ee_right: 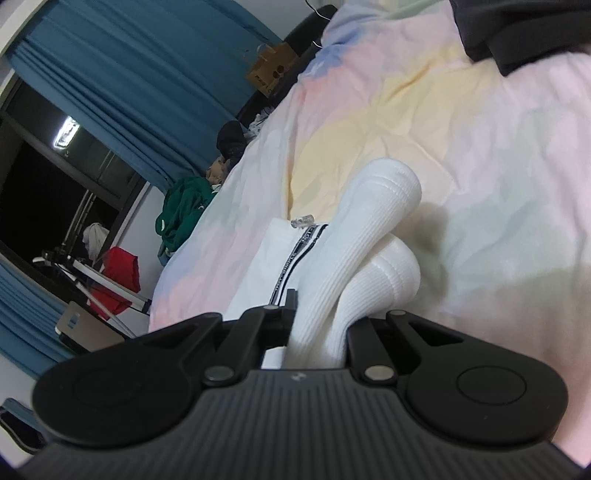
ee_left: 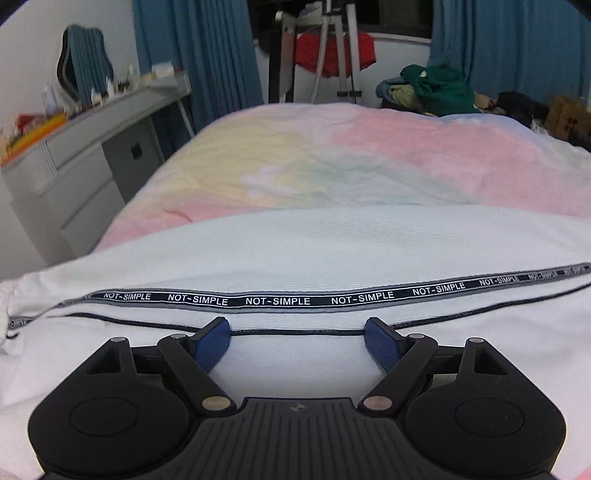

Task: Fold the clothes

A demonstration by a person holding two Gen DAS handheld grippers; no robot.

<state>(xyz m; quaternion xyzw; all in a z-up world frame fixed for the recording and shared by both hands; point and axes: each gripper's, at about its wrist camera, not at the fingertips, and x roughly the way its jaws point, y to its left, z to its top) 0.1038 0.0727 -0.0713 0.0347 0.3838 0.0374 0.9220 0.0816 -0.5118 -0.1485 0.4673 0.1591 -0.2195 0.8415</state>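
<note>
White trousers (ee_left: 314, 251) with a black NOT-SIMPLE side tape (ee_left: 277, 301) lie flat across the pastel bedspread (ee_left: 332, 162). My left gripper (ee_left: 297, 339) hovers just over the white cloth, open, with blue pads (ee_left: 212, 345) spread apart and nothing between them. In the right wrist view my right gripper (ee_right: 319, 317) is shut on the two ribbed white cuffs (ee_right: 369, 243) of the trousers, which stick out past its fingers and are lifted off the bedspread (ee_right: 461, 147). The taped trouser leg (ee_right: 295, 254) trails away to the left of the cuffs.
A grey dresser (ee_left: 85, 158) with clutter stands left of the bed. Blue curtains (ee_left: 207, 55), a rack with a red garment (ee_left: 332, 51) and a pile of green clothes (ee_left: 439, 88) lie beyond the bed's far edge. A dark garment (ee_right: 509, 33) rests on the bedspread.
</note>
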